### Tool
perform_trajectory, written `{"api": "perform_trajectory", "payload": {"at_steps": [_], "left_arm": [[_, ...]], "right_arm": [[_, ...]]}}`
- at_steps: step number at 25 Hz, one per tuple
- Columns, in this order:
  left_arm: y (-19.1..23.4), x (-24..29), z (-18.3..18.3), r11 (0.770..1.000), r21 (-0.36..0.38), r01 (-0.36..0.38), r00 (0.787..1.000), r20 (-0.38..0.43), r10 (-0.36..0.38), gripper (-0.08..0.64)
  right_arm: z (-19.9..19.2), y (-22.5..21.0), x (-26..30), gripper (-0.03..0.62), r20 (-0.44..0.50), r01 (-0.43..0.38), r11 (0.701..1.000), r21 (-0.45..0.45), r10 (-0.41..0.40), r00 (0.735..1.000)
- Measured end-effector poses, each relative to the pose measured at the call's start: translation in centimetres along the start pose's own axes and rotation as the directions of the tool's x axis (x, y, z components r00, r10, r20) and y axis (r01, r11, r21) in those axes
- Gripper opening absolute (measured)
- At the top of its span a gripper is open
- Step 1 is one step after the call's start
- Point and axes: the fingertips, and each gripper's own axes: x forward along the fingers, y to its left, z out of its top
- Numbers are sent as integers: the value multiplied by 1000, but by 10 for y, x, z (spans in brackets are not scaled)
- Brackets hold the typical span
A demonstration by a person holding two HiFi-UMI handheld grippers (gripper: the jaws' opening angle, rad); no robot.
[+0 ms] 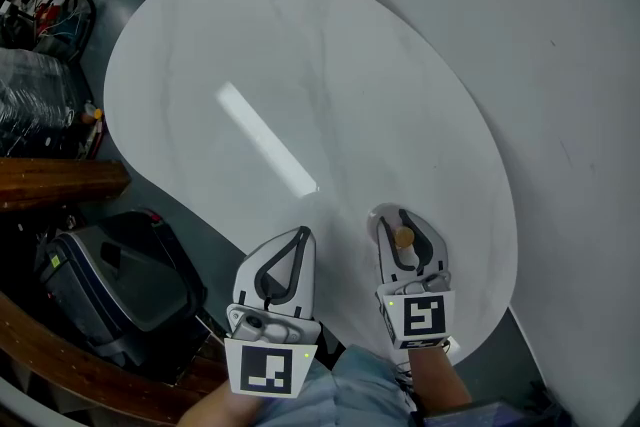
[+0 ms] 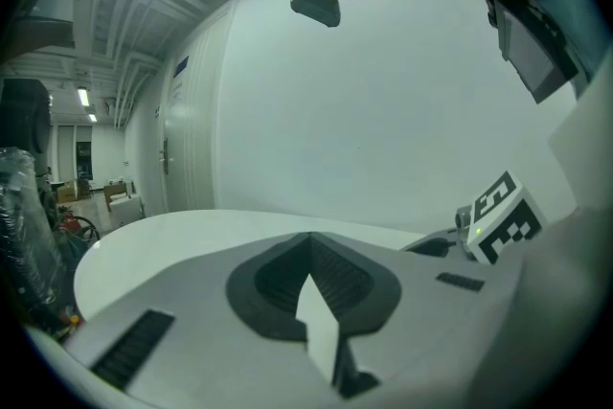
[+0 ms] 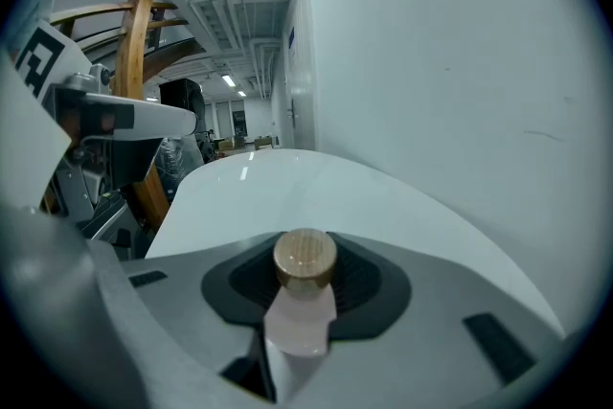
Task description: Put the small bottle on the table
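Overhead, cap point(image 1: 404, 238) only (right gripper view, small bottle point(image 3: 301, 316))

The white counter point(image 1: 300, 65) lies open from near edge to far rim, giving bare top straight ahead of the left gripper point(image 1: 302, 235) and of the right gripper point(image 1: 398, 215), which carries the small bottle point(image 1: 403, 237). The two sit side by side at the near edge, a narrow gap between them. On the right a pale wall point(image 1: 570, 35) runs close along the counter's rim. Off the left edge, lower down, stand a dark case point(image 1: 110, 285), a wooden beam point(image 1: 60, 180) and a plastic-wrapped bundle point(image 1: 35, 105)
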Motion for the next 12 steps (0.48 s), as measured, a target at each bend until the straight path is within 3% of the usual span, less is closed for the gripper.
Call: {"api": "perform_trajectory", "payload": {"at_steps": [4,8,12], "left_arm": [[0,-3,2,1000,0,-8,1000,7,8,2],[-1,-7,5,1000,14,-13,1000,18,13,2],[-2,-14,11,1000,16,-25,999,43,25,2]], "right_arm": [[-1,0,3,114,14,7,1000,-30,-7,1000],[-14,0,3,115,-84,19,1000,0,-19,996],[-3,2,2,146,-59,6,1000,-14,-6,998]]}}
